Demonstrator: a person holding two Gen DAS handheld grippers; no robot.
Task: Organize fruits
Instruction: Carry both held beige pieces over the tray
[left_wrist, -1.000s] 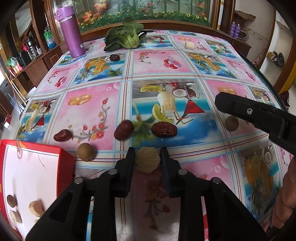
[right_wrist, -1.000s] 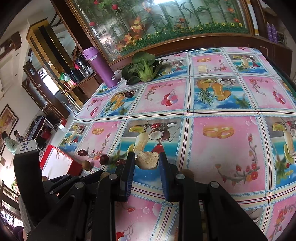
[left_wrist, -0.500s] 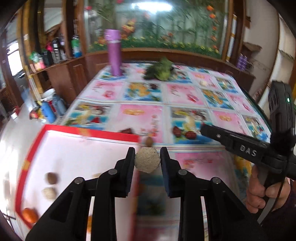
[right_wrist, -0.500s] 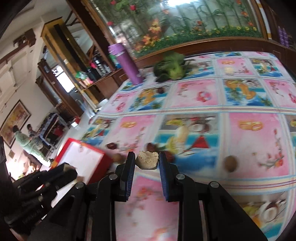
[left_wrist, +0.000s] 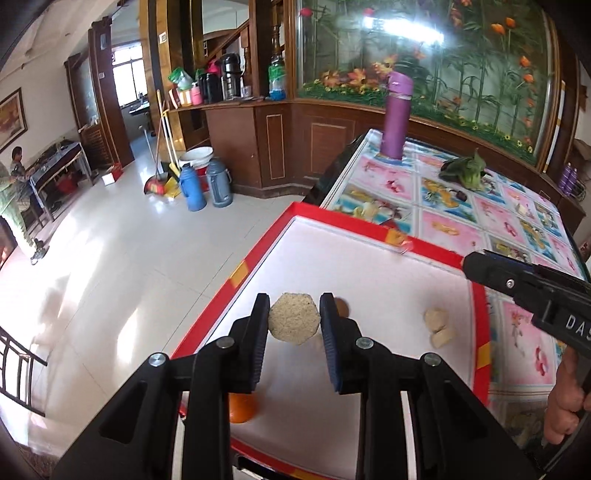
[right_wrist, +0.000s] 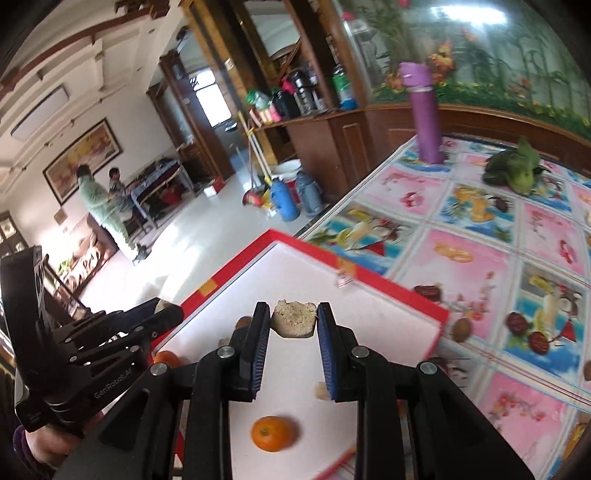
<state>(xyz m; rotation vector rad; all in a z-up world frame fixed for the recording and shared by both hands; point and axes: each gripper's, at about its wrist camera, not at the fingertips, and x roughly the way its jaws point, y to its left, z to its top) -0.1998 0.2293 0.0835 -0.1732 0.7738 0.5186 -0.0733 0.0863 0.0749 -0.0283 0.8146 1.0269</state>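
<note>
While both grippers are hovering over the red-rimmed white tray (left_wrist: 369, 236), the step in hand looks like drop-off. Left gripper (left_wrist: 294, 325) is pinching a pale round hexagonal piece (left_wrist: 294, 323); right gripper (right_wrist: 294, 325) is pinching a tan chunk (right_wrist: 294, 323). Both are pointing forward and tilting down above the tray floor, not touching it. Next move is probably calling for lowering, then spreading the jaws clear of the orange (right_wrist: 273, 432) and the pale pieces (left_wrist: 437, 325) lying inside. Dates and longans (right_wrist: 517, 321) are waiting on the tablecloth.

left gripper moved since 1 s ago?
Yes. The left gripper, shut on a beige hexagonal piece, has gone left, off the fruit-print tablecloth, and now hangs over the red-rimmed white box.
</note>
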